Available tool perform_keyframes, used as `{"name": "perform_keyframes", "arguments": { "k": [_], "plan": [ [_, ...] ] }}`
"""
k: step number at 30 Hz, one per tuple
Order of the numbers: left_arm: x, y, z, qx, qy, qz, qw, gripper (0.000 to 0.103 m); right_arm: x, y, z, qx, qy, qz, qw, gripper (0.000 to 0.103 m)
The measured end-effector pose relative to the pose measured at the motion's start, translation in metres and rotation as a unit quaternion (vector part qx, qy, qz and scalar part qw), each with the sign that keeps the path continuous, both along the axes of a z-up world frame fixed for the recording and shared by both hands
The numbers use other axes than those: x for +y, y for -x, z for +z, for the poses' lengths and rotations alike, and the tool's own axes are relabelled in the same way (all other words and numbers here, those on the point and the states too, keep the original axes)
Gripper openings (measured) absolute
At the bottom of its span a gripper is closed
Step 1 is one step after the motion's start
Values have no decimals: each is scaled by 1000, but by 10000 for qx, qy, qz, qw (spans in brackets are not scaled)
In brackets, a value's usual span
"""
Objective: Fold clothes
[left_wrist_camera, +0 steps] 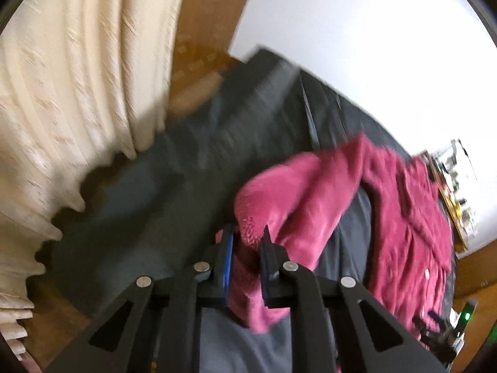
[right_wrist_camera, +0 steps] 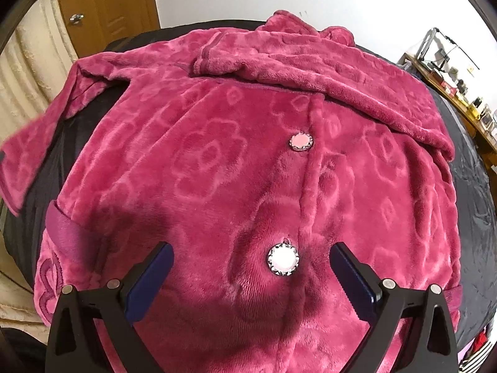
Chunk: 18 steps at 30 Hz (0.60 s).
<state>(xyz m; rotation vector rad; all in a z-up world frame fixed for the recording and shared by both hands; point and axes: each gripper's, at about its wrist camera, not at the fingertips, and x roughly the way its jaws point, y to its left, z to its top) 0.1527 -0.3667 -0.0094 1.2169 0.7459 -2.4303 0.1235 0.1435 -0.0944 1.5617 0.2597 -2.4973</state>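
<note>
1. At the far left hangs a cream curtain [left_wrist_camera: 71, 93], well clear of the work; beside it a dark cover [left_wrist_camera: 174, 168] is spread over the surface that carries the garment.

2. The left gripper [left_wrist_camera: 247, 267] has its jaws clamped onto a fold of the pink fleece jacket [left_wrist_camera: 310, 192]; plush fabric bulges between the blue-edged pads, so it grips the sleeve end or cuff. That sleeve [right_wrist_camera: 28, 155] appears to be raised off the cover, running up and rightward toward the jacket's body.

3. The jacket [right_wrist_camera: 236, 161] lies front-up across the cover, collar at the far end, hem nearest the camera. Its other sleeve [right_wrist_camera: 326, 71] is already laid across the chest, below the collar.

4. Judgement: the step in hand looks like the second sleeve fold. The next move calls for carrying the held sleeve across the chest toward the button line, laying it flat without dragging the body out of square, then letting go.

5. The right gripper [right_wrist_camera: 251, 267] stands wide open, holding nothing. It points down at the lower front panel, its pads either side of the lower button [right_wrist_camera: 283, 260]; whether the tips touch the fleece I cannot tell. The upper button [right_wrist_camera: 300, 142] sits farther up the placket.

6. At the far right, a cluttered wooden shelf [right_wrist_camera: 450, 90] stands well apart.
</note>
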Motion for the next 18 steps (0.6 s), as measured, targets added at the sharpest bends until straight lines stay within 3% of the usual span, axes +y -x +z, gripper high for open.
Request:
{"name": "perform_keyframes", "arguments": {
  "k": [4, 11, 18],
  "plan": [
    [-23, 10, 16, 100, 249, 235, 9994, 15, 0, 2, -4, -55, -4, -25, 10000, 102],
    [-23, 15, 27, 284, 426, 218, 9985, 15, 0, 5, -13, -214, -55, -39, 9997, 102],
    [-24, 31, 80, 920, -88, 141, 9956, 15, 4, 5, -11, -220, -21, -116, 9997, 102]
  ]
}}
